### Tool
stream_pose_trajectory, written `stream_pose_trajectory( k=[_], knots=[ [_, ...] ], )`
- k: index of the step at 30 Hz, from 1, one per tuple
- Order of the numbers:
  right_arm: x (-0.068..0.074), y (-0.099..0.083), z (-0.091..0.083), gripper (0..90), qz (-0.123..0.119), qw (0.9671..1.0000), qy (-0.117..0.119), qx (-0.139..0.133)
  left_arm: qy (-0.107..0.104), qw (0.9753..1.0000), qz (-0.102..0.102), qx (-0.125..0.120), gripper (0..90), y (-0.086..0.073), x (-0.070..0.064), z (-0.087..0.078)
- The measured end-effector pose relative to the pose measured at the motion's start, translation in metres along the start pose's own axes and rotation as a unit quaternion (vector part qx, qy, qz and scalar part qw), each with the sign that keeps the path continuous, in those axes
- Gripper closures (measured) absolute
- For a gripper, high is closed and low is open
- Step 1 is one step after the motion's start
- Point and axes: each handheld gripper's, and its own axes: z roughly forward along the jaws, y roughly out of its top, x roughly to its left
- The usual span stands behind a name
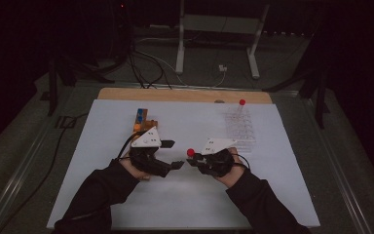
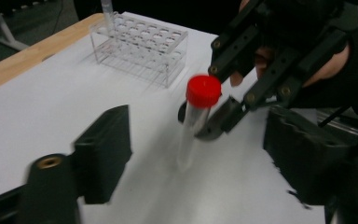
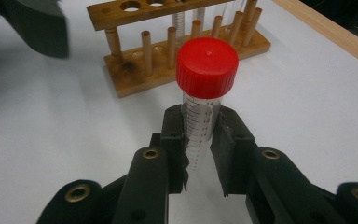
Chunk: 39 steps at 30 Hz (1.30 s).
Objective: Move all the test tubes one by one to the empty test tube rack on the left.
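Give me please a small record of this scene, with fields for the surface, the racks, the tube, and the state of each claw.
surface: white sheet over a wooden table
clear rack: clear plastic rack at the far right, one red-capped tube standing in it
wooden rack: wooden rack at the far left side
held tube: clear tube with red cap, upright, above the sheet
right claw: right claw shut on the tube body, below the cap
left claw: left claw open, jaws either side of the tube, not touching
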Motion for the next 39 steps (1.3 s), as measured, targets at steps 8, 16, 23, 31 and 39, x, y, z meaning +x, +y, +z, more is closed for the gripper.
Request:
stream_pose_trajectory(
  k=[8,16,23,31,39],
  knots=[
    [0.005,0.001,0.003,74.7,-0.004,0.9999,0.009,0.002,-0.006,0.9999,0.014,0.002,47.8,0.004,-0.004,0.014],
    [0.006,0.001,0.002,74.7,-0.006,0.9999,0.009,0.003,-0.006,0.9992,0.039,0.009,67.4,0.007,-0.007,0.026],
    [0.005,0.001,0.001,72.5,0.002,0.9999,0.013,0.002,-0.004,0.9986,0.051,0.013,71.4,0.010,-0.007,0.025],
    [0.002,0.001,-0.006,41.7,0.015,0.9997,-0.013,-0.017,0.027,0.9989,0.037,-0.001,71.5,0.017,0.007,-0.003],
    [-0.003,0.001,-0.015,13.5,0.038,0.9984,-0.028,-0.033,0.070,0.9970,0.030,-0.010,71.6,0.022,0.022,-0.042]
  ],
)
